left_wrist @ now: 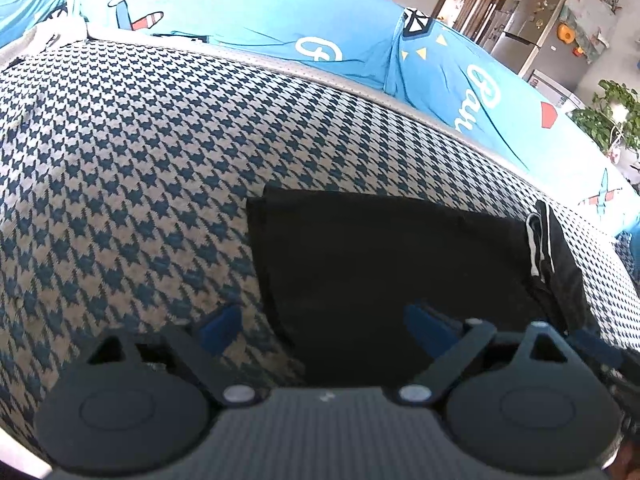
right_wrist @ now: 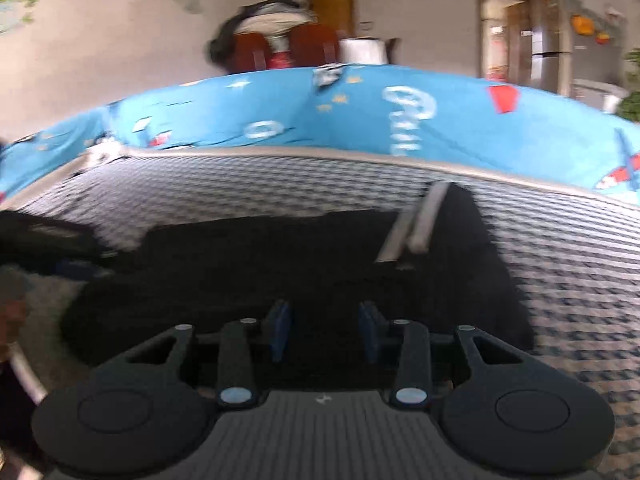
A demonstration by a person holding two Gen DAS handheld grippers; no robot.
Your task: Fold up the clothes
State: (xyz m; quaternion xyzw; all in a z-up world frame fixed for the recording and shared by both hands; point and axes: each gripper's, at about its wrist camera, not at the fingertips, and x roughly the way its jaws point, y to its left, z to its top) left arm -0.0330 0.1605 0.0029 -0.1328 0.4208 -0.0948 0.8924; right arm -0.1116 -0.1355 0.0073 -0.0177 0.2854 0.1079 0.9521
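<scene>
Lower centre of both frames: black garment flat on houndstooth sofa; soft, limp, light, best pinched at corners; left gripper and right gripper both gaping, empty

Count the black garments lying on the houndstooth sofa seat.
1: a black garment with white side stripes lies folded flat on the houndstooth seat, in front of both cameras. More layers may be hidden in its dark folds.

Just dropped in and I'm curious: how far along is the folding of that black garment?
Partly done, it seems: the black garment lies flat on the checked cushion with straight edges, white stripes at one end. Nothing is in hand; the left gripper and right gripper hover with jaws open, empty. Any further fold remains.
</scene>
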